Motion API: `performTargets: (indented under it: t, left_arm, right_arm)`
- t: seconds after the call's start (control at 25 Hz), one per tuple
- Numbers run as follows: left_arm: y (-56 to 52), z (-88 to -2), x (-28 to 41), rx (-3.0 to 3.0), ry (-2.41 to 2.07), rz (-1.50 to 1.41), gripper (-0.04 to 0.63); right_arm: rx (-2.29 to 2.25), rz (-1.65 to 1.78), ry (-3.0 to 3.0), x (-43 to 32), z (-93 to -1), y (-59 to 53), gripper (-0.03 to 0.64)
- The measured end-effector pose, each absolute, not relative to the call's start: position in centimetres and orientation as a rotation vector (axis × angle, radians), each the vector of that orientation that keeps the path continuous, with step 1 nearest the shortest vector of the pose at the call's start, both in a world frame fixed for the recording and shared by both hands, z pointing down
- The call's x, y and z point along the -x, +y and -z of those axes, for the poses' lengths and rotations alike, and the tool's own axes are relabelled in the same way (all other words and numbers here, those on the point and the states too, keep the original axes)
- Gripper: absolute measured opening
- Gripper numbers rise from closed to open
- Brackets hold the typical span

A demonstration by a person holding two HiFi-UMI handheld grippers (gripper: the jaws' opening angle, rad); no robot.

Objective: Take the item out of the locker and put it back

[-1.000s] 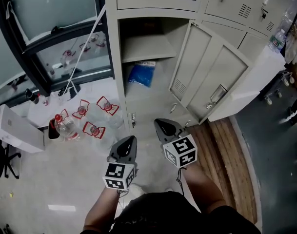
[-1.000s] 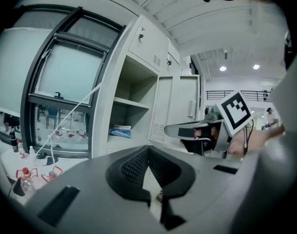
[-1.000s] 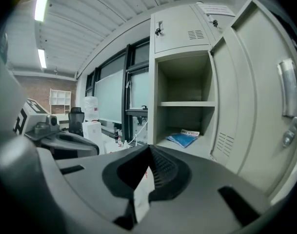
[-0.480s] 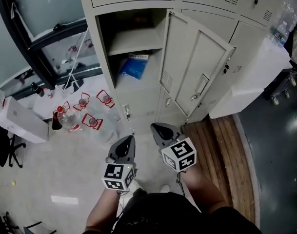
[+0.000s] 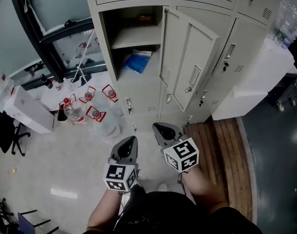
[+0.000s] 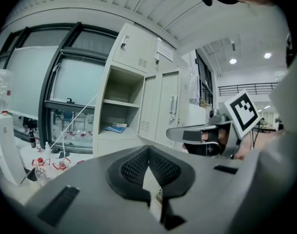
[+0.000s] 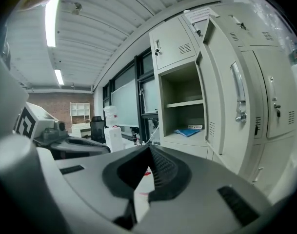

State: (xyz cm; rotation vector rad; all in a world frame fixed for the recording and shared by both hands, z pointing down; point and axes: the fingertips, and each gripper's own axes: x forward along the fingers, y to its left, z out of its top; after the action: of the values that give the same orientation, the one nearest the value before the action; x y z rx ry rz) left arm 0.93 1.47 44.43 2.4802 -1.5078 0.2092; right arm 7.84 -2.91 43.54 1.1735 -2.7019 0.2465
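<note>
The open locker (image 5: 105,43) stands ahead with its door (image 5: 187,52) swung out to the right. A blue flat packet (image 5: 138,61) lies on its lower shelf, under a bare upper shelf. My left gripper (image 5: 131,139) and right gripper (image 5: 157,126) hover side by side over the floor, well short of the locker, both shut with nothing in them. In the left gripper view the blue packet (image 6: 114,127) shows far off past the shut left gripper (image 6: 148,148). The right gripper view shows the same packet (image 7: 187,130) beyond the shut right gripper (image 7: 148,147).
Several plastic bottles with red labels (image 5: 89,112) stand on the floor left of the locker, next to a white box (image 5: 26,110). Closed lockers (image 5: 236,48) run on to the right. A wooden strip (image 5: 221,150) lies at their foot. Windows (image 5: 46,13) line the left wall.
The view has swung: the locker opening and blue packet sit higher and more central in the head view than a second ago. Both grippers travelled together and stayed shut.
</note>
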Motion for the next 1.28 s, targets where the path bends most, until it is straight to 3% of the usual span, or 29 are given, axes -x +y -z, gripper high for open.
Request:
performTargets:
  t: [1.28]
  left_arm:
    - [3.9, -44.6, -4.5, -2.471, -1.543, -0.179, 0.005]
  right_arm:
    - [-1.114, -0.227, -2.719, -10.8, -44.2, 0.0, 0.0]
